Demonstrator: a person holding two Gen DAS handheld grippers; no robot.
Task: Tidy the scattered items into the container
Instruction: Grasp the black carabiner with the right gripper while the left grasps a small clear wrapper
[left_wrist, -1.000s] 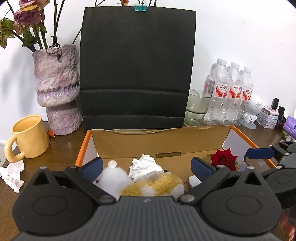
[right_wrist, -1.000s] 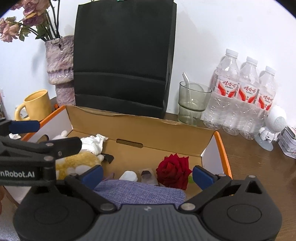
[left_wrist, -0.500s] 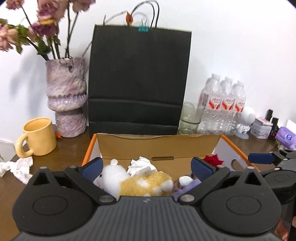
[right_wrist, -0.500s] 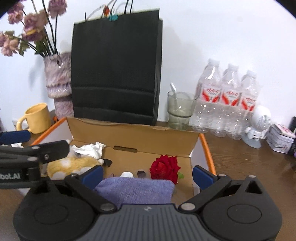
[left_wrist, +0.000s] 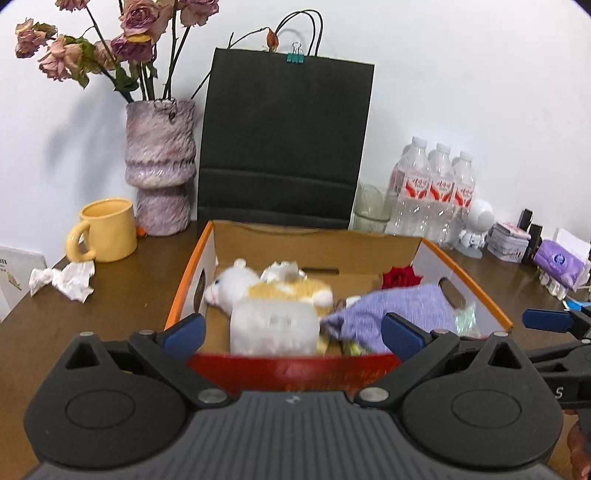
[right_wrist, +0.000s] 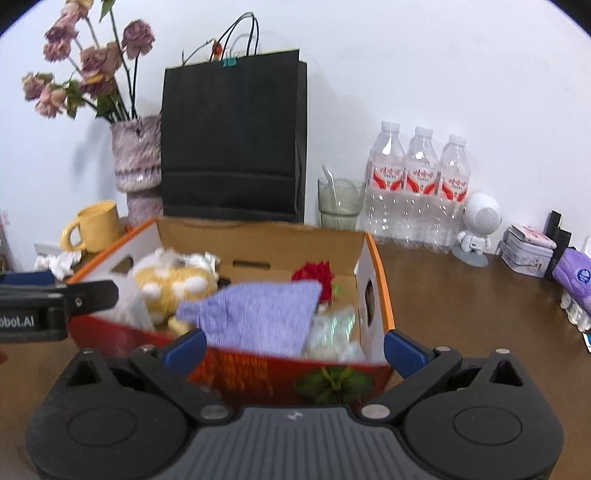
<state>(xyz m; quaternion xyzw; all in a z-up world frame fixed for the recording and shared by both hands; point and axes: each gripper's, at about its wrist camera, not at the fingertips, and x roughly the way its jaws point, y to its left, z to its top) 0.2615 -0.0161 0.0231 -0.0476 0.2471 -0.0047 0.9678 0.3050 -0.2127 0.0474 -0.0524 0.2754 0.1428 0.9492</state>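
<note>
The cardboard box (left_wrist: 314, 234) (right_wrist: 258, 230) with orange rims and a red front wall holds a white-and-yellow plush toy (left_wrist: 258, 291) (right_wrist: 173, 284), a white pack (left_wrist: 273, 325), a purple cloth (left_wrist: 399, 314) (right_wrist: 258, 314), a red rose (left_wrist: 400, 277) (right_wrist: 314, 275) and crumpled paper (left_wrist: 282, 269). My left gripper (left_wrist: 291, 332) is open, just in front of the box's near wall, with nothing held. My right gripper (right_wrist: 293, 349) is open too, before the box's right front. A crumpled tissue (left_wrist: 62, 278) (right_wrist: 59, 262) lies on the table left of the box.
Behind the box stand a black paper bag (left_wrist: 284, 147), a vase of dried flowers (left_wrist: 160, 166), a yellow mug (left_wrist: 105, 229), a glass (right_wrist: 338, 203) and three water bottles (right_wrist: 421, 188). A small white figure (right_wrist: 478, 229), a tin (right_wrist: 528, 249) and a purple pack (right_wrist: 576, 277) sit right.
Both grippers have pulled back and up from over the box; the red front wall and more of the table now show. The purple cloth lies in the box.
</note>
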